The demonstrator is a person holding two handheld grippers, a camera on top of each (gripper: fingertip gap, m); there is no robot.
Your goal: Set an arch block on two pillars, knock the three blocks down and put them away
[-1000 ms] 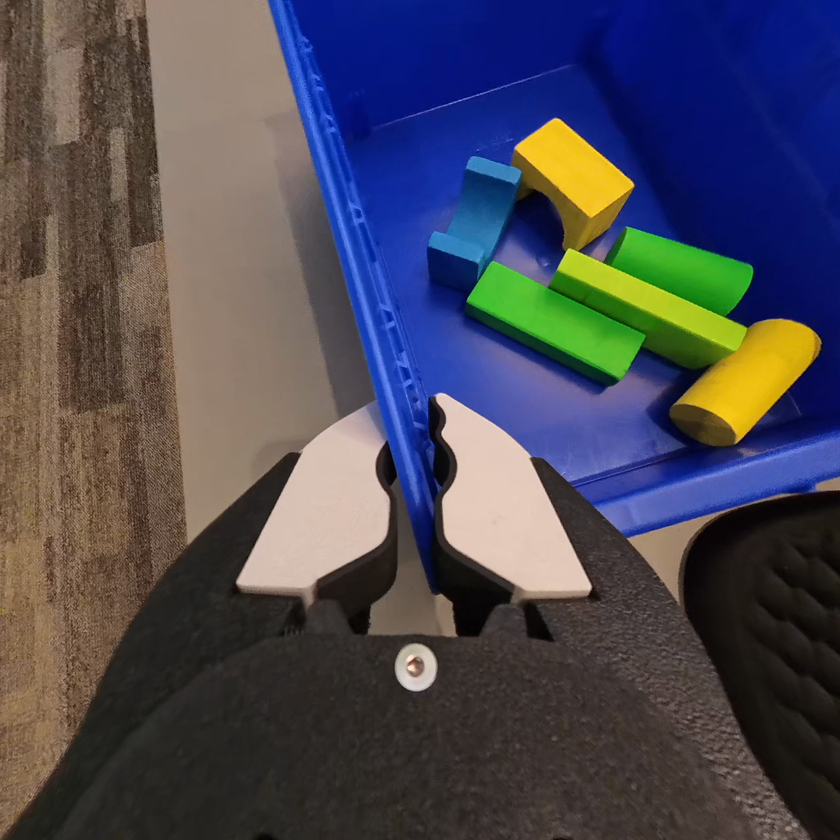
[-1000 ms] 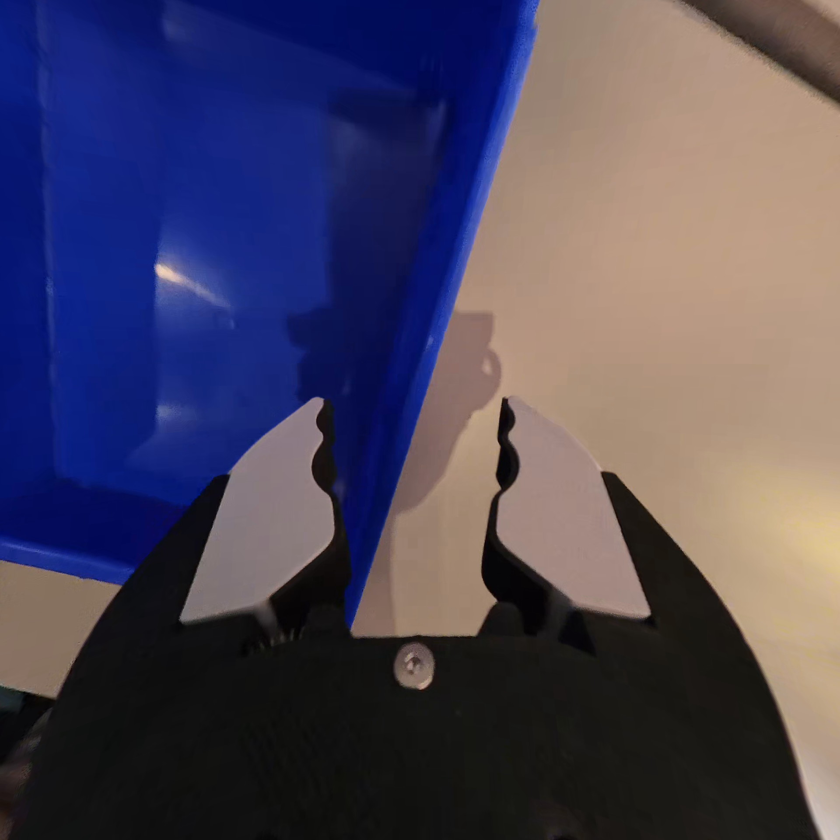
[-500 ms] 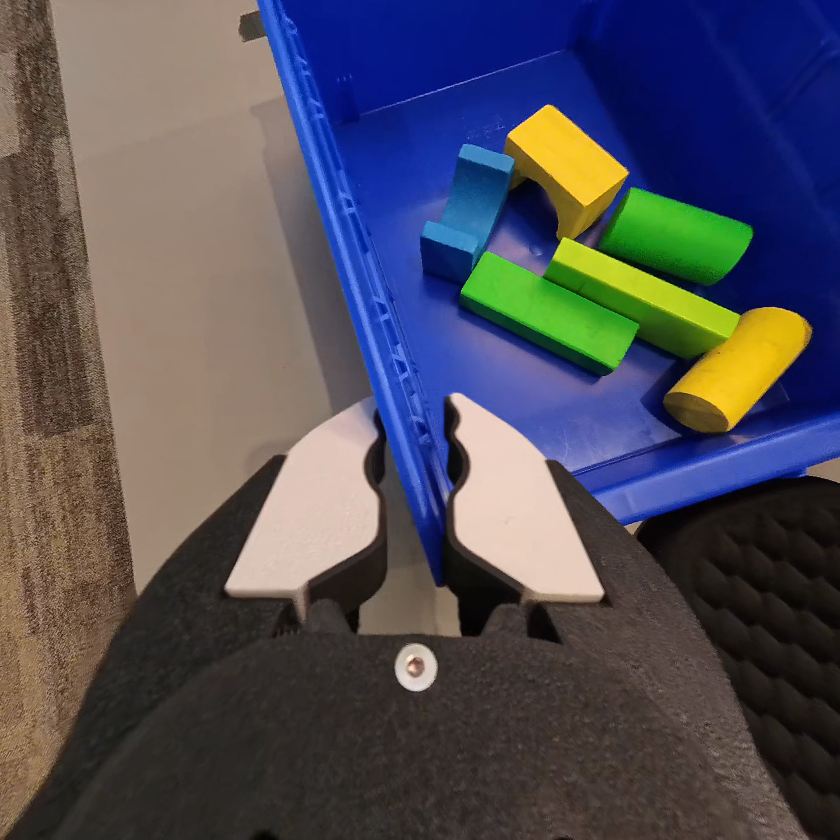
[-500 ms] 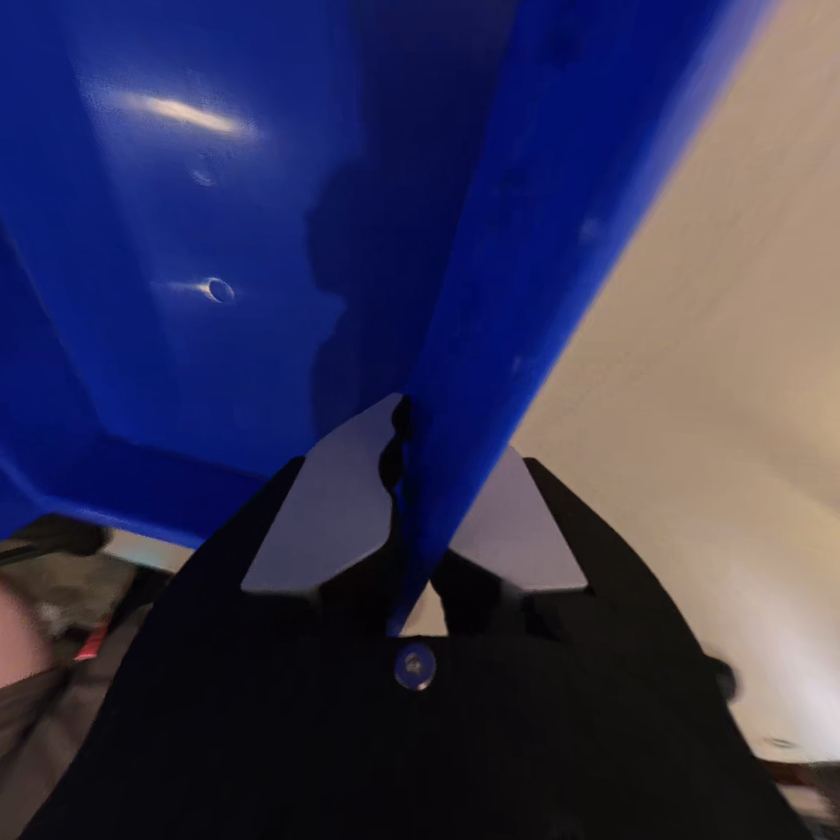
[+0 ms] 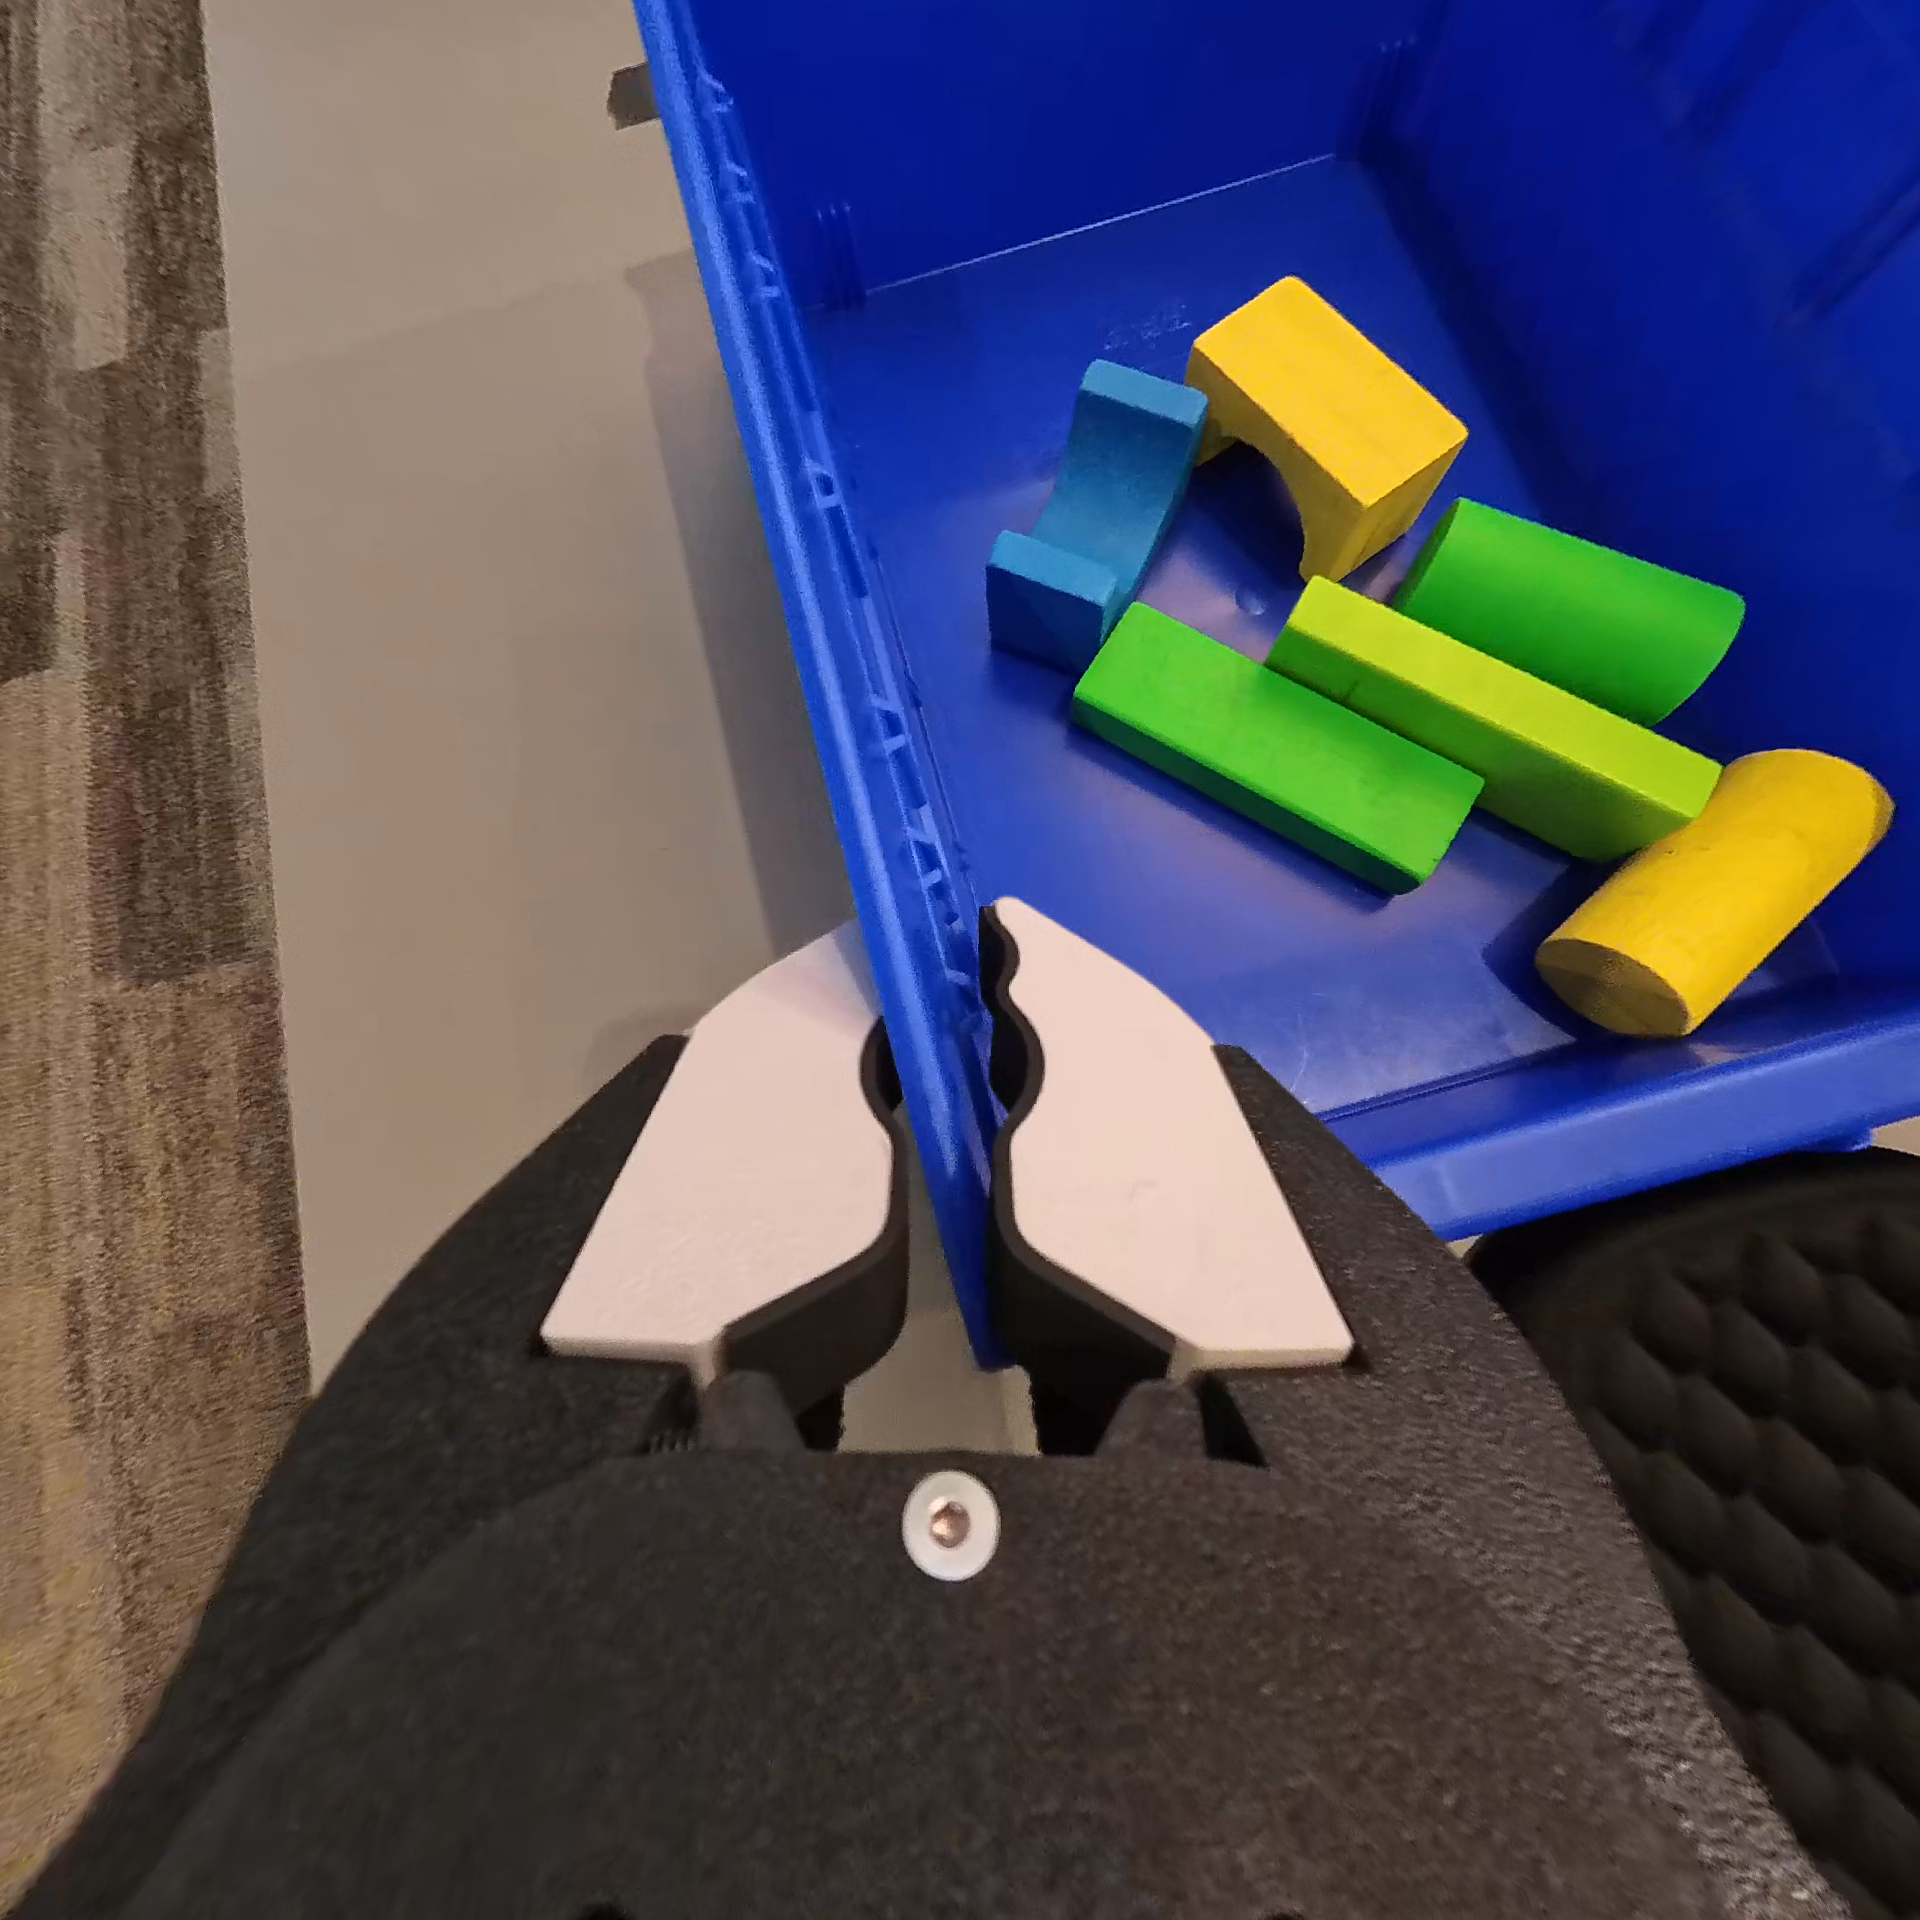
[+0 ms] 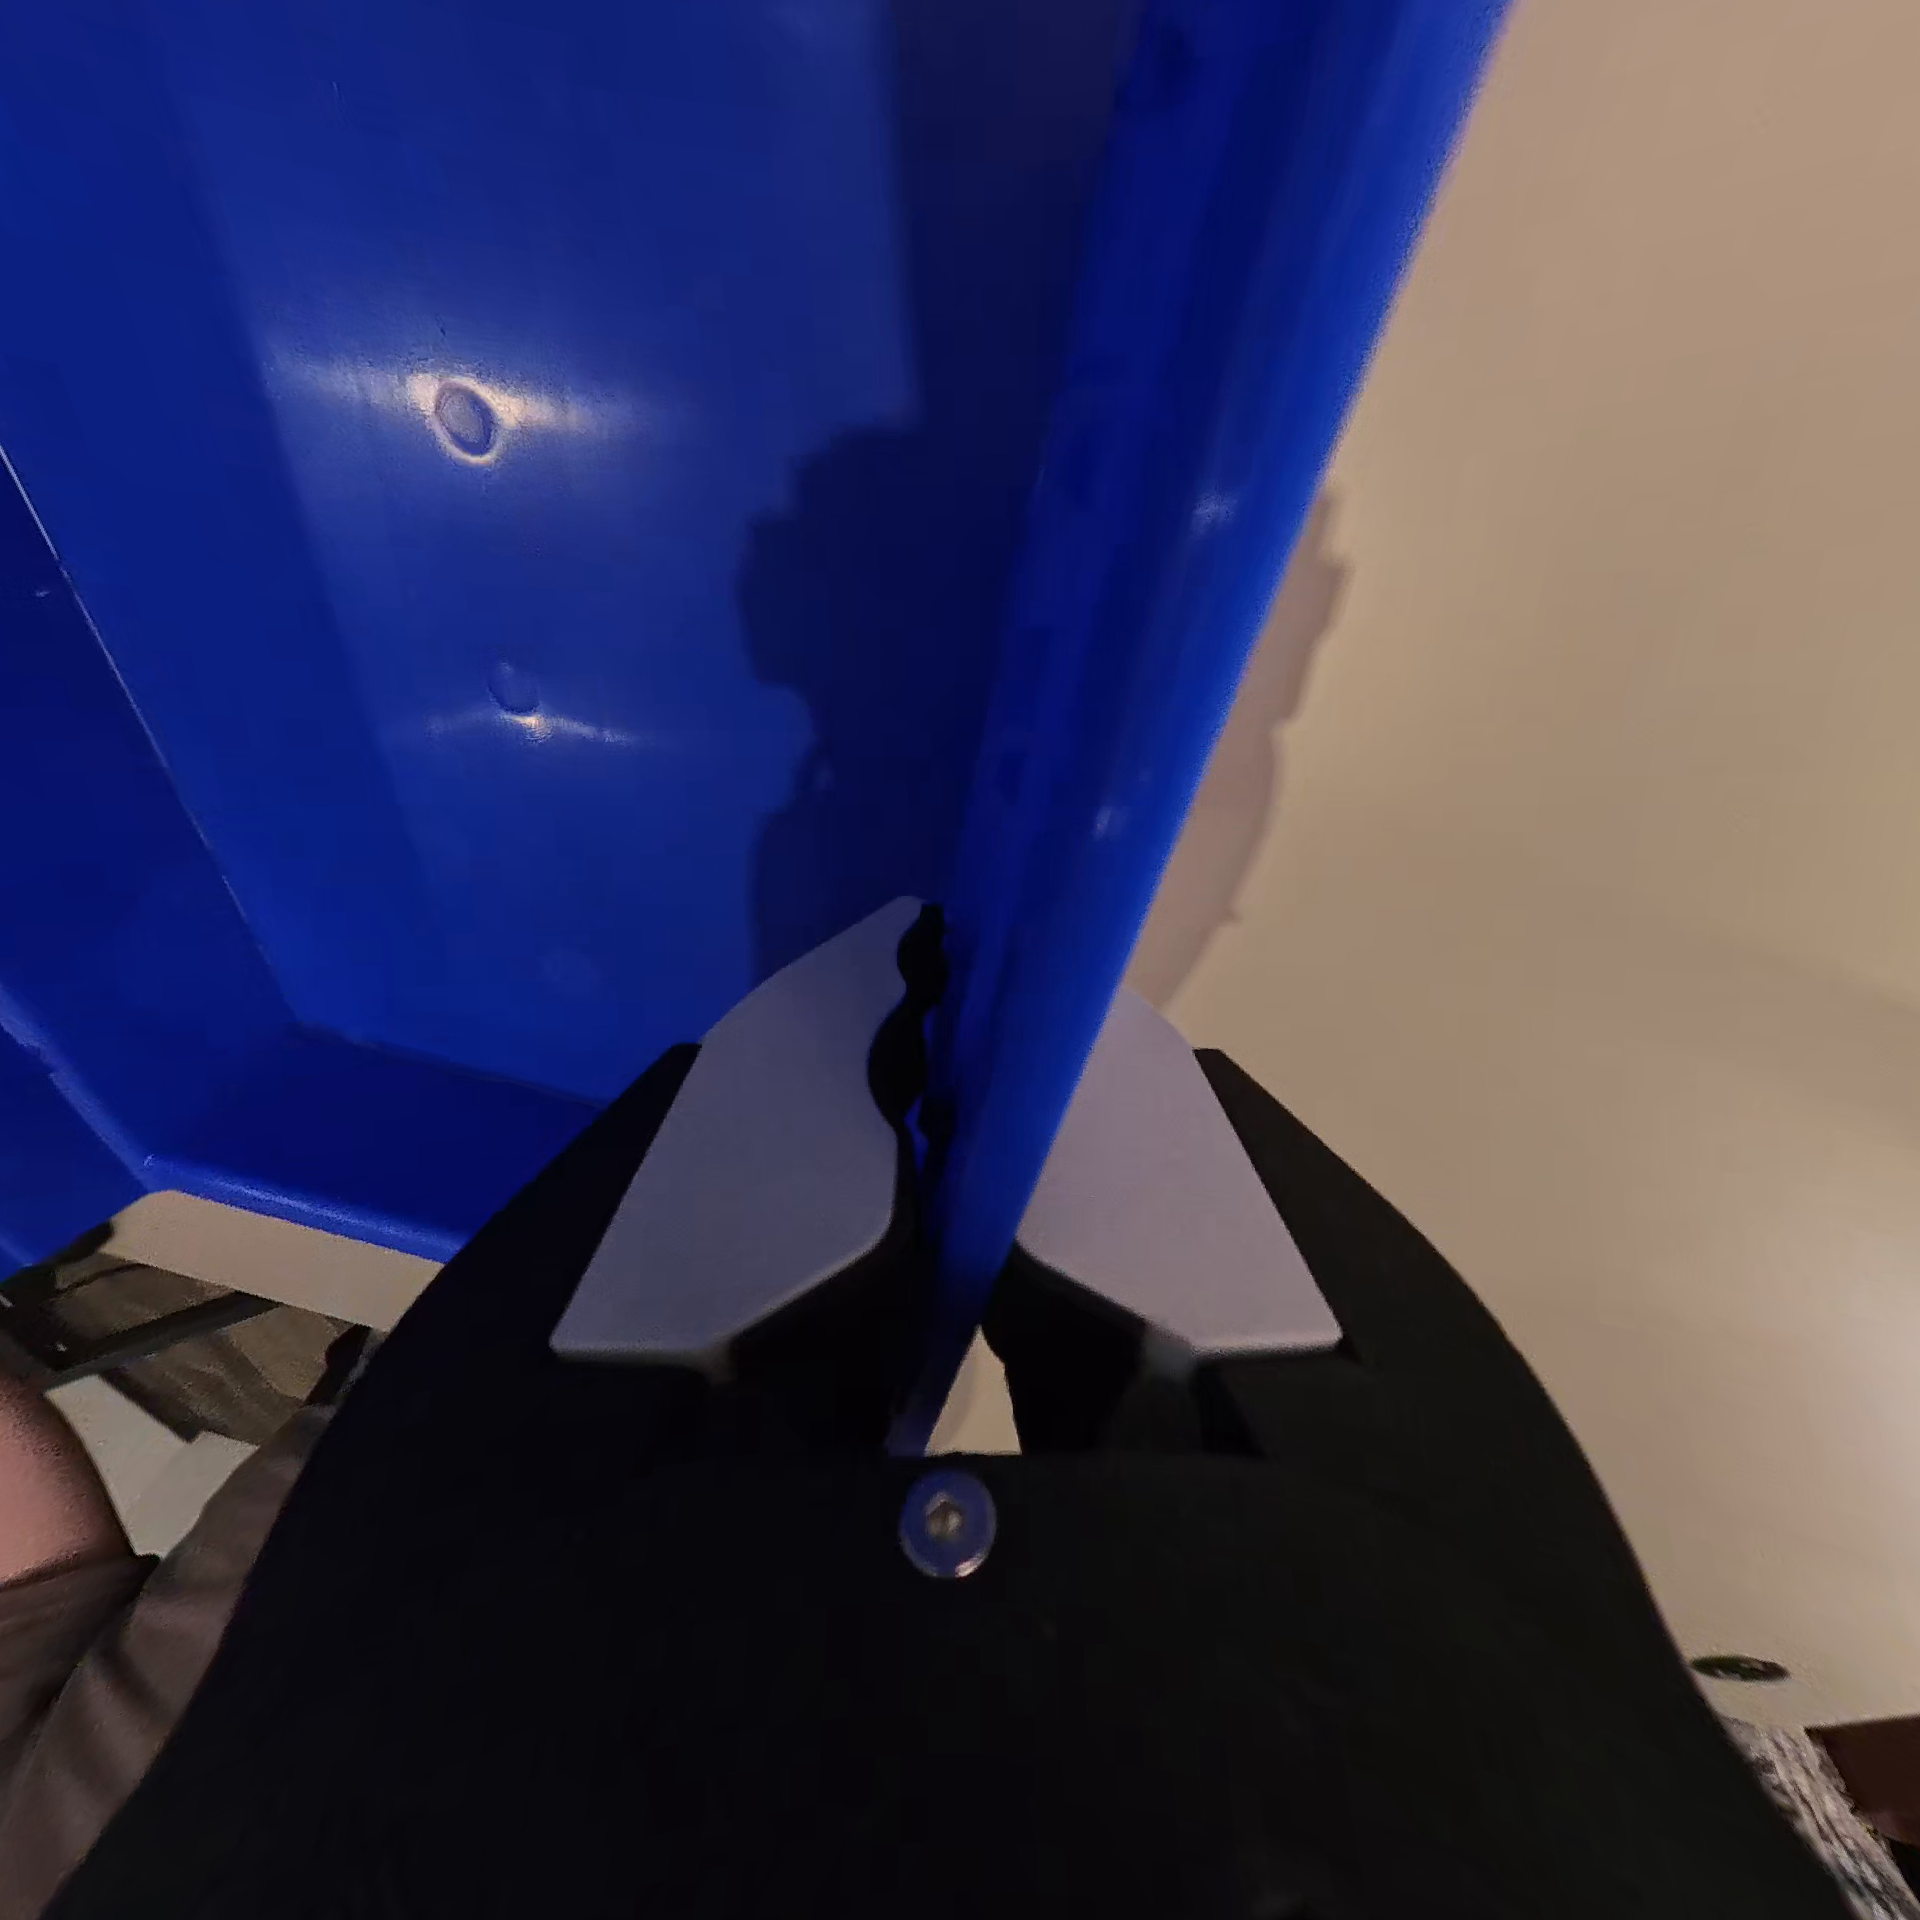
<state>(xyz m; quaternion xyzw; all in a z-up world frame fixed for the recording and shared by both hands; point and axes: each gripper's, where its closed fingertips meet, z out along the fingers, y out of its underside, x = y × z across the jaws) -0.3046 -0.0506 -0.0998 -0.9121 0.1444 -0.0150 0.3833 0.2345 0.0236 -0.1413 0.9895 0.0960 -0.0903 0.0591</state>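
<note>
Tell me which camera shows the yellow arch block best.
The left wrist view. The yellow arch block lies in plain sight on the floor of the blue bin, next to a blue block. The right wrist view shows only the bin's wall and bare floor, no blocks.

A pale beige tabletop [image 5: 499, 582] is seen at the centre left of the left wrist view, bordered along the left edge by mottled grey-brown carpet [image 5: 114, 831]. Warm light is cast on it.
</note>
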